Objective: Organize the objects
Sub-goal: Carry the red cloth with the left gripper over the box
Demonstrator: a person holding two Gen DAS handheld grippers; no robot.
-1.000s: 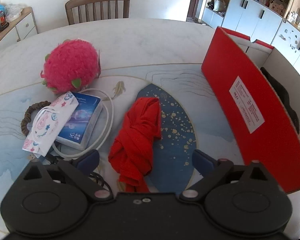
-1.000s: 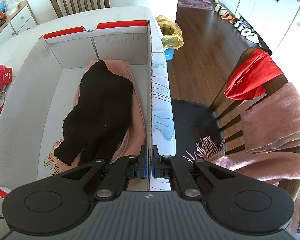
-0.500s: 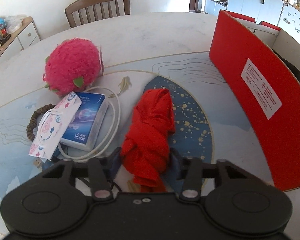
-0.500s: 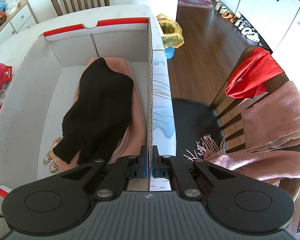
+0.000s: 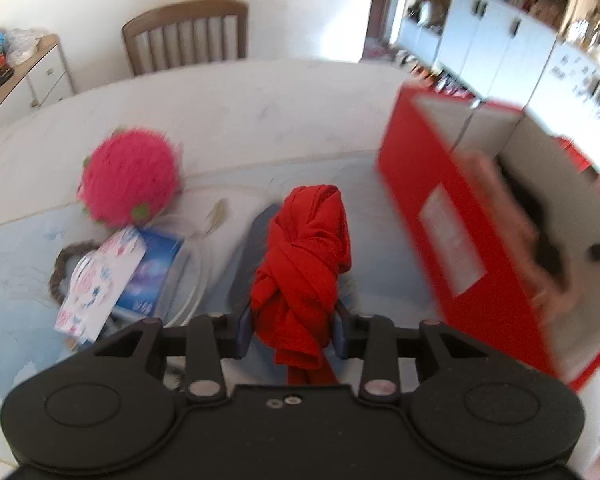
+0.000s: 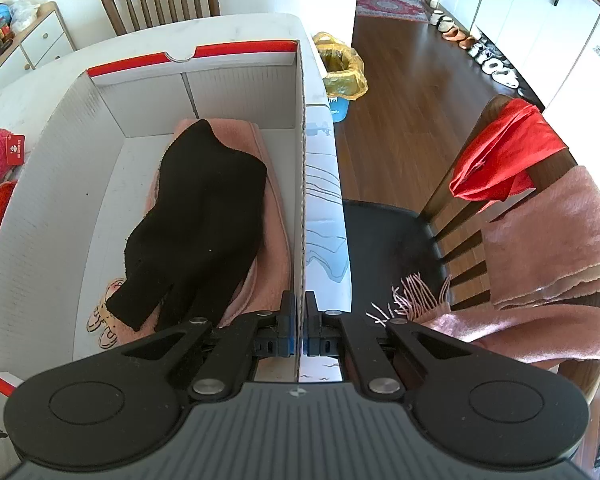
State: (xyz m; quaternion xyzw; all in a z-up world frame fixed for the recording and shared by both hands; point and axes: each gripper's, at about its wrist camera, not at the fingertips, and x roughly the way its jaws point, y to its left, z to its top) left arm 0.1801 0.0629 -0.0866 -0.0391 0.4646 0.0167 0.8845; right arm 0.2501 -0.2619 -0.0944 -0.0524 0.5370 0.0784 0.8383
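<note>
Transfer step under way: left gripper [image 5: 292, 326] just closed on red knotted cloth [image 5: 304, 264], bundle pinched between the pads and rising ahead of the fingertips, tail hanging below them. Right gripper [image 6: 301, 330] pressed tight on the near wall of the red-and-white box [image 6: 236, 92], pads either side of the cardboard, steadying it. Inside, ahead and left of those fingers: black glove [image 6: 196, 224] over pink towel [image 6: 268, 248]. Next, likely: carry cloth rightward over the red wall, lower in, then spread pads. Pink plush [image 5: 128, 180] left on table [image 5: 236, 108], ahead-left of the left fingers.
</note>
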